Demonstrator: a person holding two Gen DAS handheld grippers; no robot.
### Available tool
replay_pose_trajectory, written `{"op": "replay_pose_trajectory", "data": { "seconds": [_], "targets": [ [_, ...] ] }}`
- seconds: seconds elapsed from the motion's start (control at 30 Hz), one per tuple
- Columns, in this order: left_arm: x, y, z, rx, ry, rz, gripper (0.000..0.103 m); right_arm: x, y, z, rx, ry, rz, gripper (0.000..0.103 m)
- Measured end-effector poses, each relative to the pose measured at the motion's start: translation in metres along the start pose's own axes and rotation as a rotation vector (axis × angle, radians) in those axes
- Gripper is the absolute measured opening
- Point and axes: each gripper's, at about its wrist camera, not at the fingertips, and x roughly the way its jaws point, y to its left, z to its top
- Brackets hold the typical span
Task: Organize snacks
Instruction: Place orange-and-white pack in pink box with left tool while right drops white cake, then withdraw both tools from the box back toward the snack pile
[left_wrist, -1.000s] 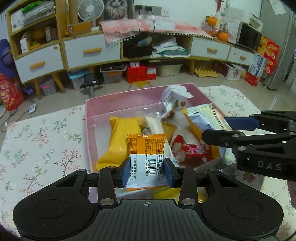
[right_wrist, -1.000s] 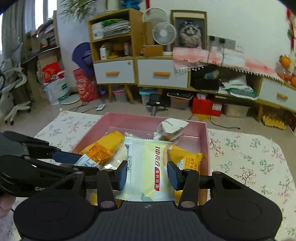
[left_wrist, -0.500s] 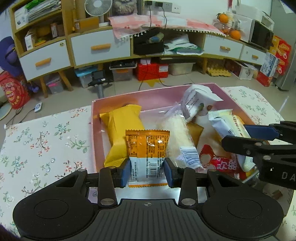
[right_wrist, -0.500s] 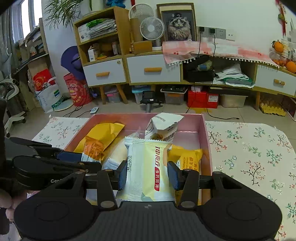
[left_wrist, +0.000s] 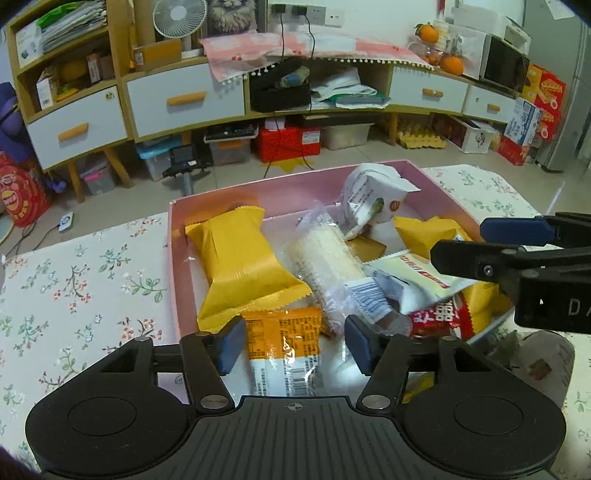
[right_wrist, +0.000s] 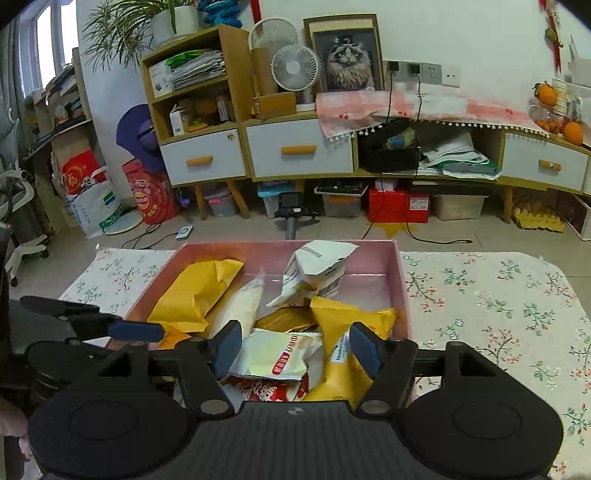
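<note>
Your small orange foil snack packet (left_wrist: 282, 341) lies at the near end of the shallow pink cardboard box (left_wrist: 173, 236), between the parted pads of your left gripper (left_wrist: 293, 341), whose jaws have just been opening. Your right gripper (right_wrist: 295, 350) has likewise just been opening; the pale cream packet with red lettering (right_wrist: 275, 356) rests loose on the pile. The flowered tablecloth (right_wrist: 491, 295) looks bare of snacks, so gathering seems nearly done; tidying may remain.

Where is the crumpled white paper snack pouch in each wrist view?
Left wrist: crumpled white paper snack pouch upper right of centre, by the pink box's far wall.
Right wrist: pouch centre, same far end.
Shared landmark: big yellow foil packet to its left.
</note>
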Motion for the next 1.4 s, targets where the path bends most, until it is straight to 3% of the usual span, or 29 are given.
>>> {"op": "replay_pose_trajectory", "data": {
  "seconds": [0.67,0.93,1.4],
  "targets": [
    [-0.055,-0.019,-0.019,0.003,-0.026,-0.009,0.083,-0.042,0.016,-0.002,-0.057,-0.03,-0.012,0.062],
    [-0.081,-0.018,-0.037,-0.021,-0.028,-0.003,0.097,-0.059,0.022,-0.01,-0.083,-0.013,-0.021,0.07],
    [-0.106,0.0,-0.094,0.038,-0.054,0.055,0.1,-0.087,0.036,-0.046,-0.279,0.013,-0.044,0.077]
  ]
}}
